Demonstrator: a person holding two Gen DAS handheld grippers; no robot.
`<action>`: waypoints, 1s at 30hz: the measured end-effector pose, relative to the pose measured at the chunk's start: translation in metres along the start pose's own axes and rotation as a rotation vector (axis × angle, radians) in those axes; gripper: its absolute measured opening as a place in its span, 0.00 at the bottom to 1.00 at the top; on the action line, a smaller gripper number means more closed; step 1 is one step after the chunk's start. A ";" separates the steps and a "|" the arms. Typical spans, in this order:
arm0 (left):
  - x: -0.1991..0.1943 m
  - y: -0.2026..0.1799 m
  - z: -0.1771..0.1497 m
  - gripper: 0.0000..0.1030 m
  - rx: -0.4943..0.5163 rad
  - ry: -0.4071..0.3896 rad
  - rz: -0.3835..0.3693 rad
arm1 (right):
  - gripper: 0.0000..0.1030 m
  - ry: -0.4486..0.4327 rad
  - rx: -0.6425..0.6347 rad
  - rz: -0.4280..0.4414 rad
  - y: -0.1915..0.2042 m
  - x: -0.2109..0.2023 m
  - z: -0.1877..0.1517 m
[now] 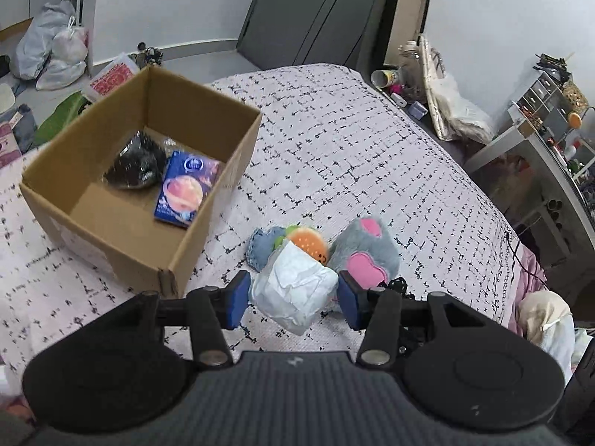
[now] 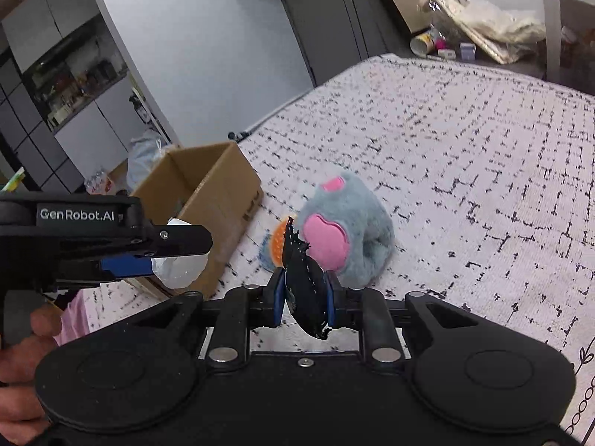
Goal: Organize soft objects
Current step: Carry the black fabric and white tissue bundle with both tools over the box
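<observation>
Holding a white soft bundle between the blue pads of our left gripper, we kept it squeezed just above the bed cover. Our right gripper pinched a black lacy cloth tight between its two fingers, which stood close together.

On the bed cover, near both grippers, lay a gray plush toy with pink patches. Beside it sat a small orange toy and a blue soft piece, touching each other. We could not tell what the blue piece was.

A brown cardboard box stood open on the bed, to the left of the toys. Inside it lay a dark bundle in clear wrap and a blue packet with a planet picture, side by side on the box floor.
</observation>
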State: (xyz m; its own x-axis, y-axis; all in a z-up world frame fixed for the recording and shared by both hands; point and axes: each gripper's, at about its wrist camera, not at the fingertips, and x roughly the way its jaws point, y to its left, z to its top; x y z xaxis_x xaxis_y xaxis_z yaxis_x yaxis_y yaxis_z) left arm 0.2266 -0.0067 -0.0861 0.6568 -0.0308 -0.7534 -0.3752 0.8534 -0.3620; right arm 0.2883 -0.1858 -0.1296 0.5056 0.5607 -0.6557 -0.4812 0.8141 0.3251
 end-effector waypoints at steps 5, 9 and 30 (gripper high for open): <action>-0.012 0.003 0.004 0.48 0.025 0.004 0.003 | 0.20 -0.015 0.022 -0.024 0.005 -0.007 0.004; -0.020 0.007 0.008 0.48 0.033 0.007 0.017 | 0.20 -0.015 0.067 -0.010 0.011 -0.015 0.009; -0.047 0.051 0.049 0.48 0.024 -0.016 0.027 | 0.20 -0.086 0.094 -0.041 0.061 -0.017 0.033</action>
State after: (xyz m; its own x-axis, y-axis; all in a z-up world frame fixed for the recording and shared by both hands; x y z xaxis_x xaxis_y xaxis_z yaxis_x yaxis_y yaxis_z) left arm 0.2088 0.0640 -0.0423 0.6573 0.0006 -0.7536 -0.3774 0.8658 -0.3286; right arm 0.2738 -0.1404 -0.0767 0.5847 0.5344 -0.6103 -0.3922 0.8448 0.3641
